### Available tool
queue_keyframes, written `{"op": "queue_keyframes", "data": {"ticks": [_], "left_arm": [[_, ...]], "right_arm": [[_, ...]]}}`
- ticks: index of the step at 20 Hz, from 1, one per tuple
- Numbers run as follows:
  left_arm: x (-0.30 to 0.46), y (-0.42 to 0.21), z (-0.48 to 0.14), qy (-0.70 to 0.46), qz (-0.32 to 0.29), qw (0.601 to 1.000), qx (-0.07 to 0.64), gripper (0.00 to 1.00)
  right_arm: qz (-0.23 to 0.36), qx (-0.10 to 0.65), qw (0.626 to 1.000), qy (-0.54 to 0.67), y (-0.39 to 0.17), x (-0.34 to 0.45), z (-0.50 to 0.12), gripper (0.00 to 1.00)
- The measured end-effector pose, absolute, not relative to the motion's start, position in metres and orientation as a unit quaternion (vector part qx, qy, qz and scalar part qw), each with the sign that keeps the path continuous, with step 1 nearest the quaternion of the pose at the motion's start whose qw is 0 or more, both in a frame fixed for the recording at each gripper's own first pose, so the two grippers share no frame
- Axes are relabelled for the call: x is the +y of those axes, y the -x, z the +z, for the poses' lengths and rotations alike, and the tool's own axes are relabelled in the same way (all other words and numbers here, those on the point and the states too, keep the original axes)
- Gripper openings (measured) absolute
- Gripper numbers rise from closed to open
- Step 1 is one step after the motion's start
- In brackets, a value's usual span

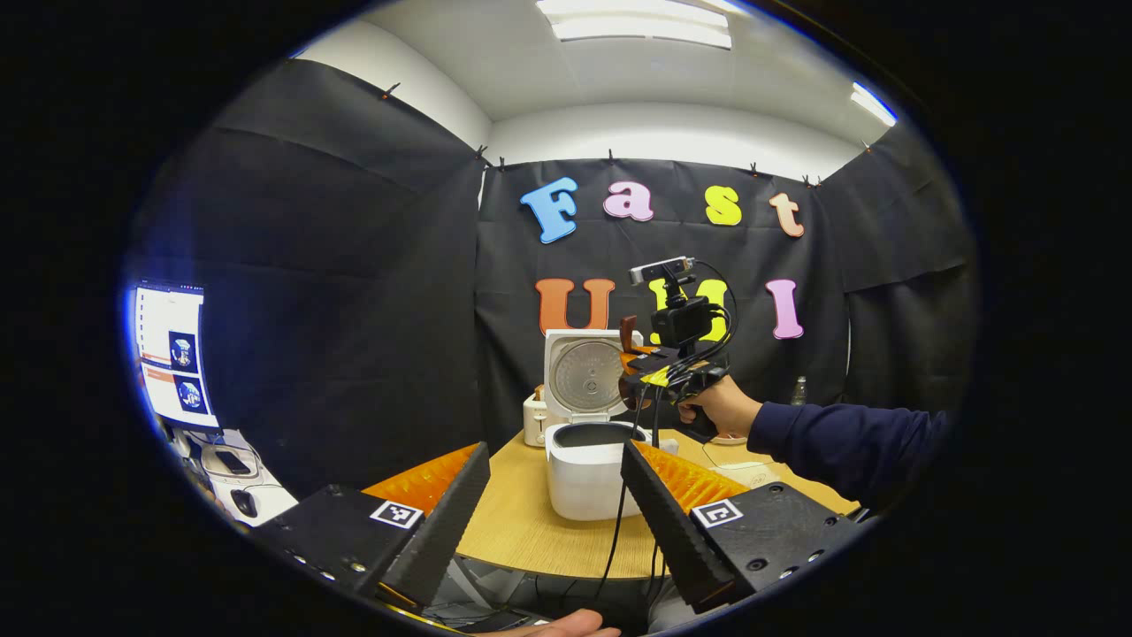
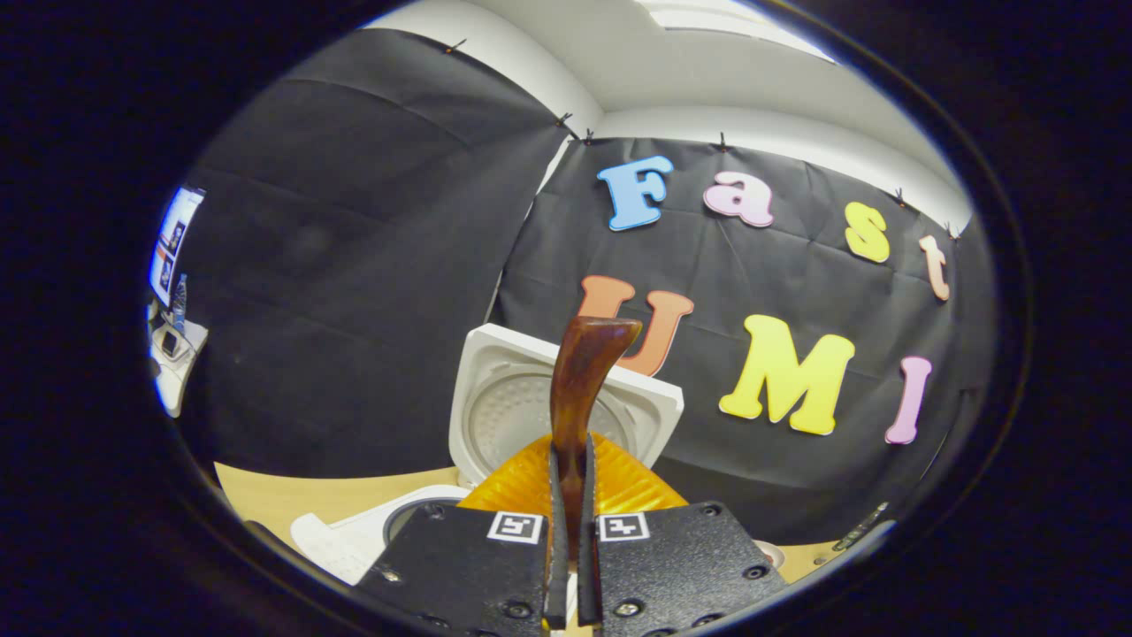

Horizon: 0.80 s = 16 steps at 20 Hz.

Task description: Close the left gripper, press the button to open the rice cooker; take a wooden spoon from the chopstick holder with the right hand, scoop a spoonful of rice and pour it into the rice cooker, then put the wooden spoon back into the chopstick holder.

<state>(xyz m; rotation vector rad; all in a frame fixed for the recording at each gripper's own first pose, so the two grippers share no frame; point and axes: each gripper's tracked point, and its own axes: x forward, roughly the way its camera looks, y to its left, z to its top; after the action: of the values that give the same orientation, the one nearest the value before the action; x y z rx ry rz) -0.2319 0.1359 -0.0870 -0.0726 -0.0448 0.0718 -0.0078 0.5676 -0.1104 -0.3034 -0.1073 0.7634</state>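
I find the rice cooker lid open. My right hand-held gripper pinches the wooden spoon above it; left hand-held gripper spread. Return to holder outstanding.

1. The white, boxy rice cooker stands on the round wooden table with its lid raised upright.
2. The dark brown wooden spoon points upward, above the cooker.

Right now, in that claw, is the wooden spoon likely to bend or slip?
Probably stiff: the wooden spoon stands straight above the right claw. Its glossy surface might be slippery, though both fingers pinch the handle. It looks light.
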Motion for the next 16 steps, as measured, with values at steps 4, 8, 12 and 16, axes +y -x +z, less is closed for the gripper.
{"op": "queue_keyframes", "data": {"ticks": [4, 8, 12, 16], "left_arm": [[0.126, 0.226, -0.085, 0.041, 0.026, 0.999, -0.025, 0.95], [0.120, 0.217, -0.087, 0.040, 0.032, 0.998, -0.020, 0.95], [0.107, 0.204, -0.091, 0.040, 0.035, 0.998, -0.015, 0.95], [0.080, 0.191, -0.082, 0.057, 0.017, 0.998, -0.021, 0.95]], "right_arm": [[0.348, -0.057, 0.925, 0.144, -0.011, 0.528, -0.095, 0.10], [0.318, -0.052, 0.937, 0.135, -0.036, 0.476, -0.084, 0.10], [0.294, -0.043, 0.947, 0.118, -0.053, 0.414, -0.075, 0.10], [0.265, -0.049, 0.958, 0.100, -0.064, 0.340, -0.058, 0.10]]}}
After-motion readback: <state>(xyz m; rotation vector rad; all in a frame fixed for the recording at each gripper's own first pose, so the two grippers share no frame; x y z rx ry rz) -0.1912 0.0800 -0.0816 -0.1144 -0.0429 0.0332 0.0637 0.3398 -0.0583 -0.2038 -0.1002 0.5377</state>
